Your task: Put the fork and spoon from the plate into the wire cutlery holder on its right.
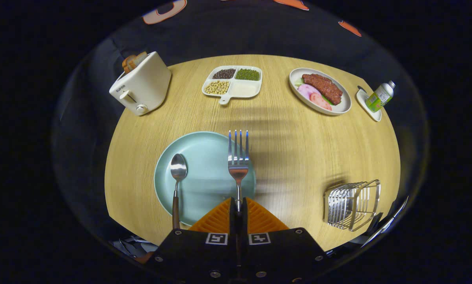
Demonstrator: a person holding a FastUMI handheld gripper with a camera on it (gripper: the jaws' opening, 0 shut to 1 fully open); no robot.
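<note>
My gripper (238, 207) is shut on the fork (238, 157), both fingers pressed on its handle. The fork points straight ahead, tines forward, lifted over the right part of the pale blue plate (204, 157). The spoon (177, 177) lies on the left side of that plate, bowl away from me, its dark handle reaching over the near rim. The wire cutlery holder (352, 205) stands on the wooden table to the right of the plate and fingers, near the table's front right edge.
At the table's far side stand a white toaster (141, 85) with bread at the left, a divided dish of beans (233, 83) in the middle, a plate of food (319, 90) and a small bottle on a saucer (379, 96) at the right.
</note>
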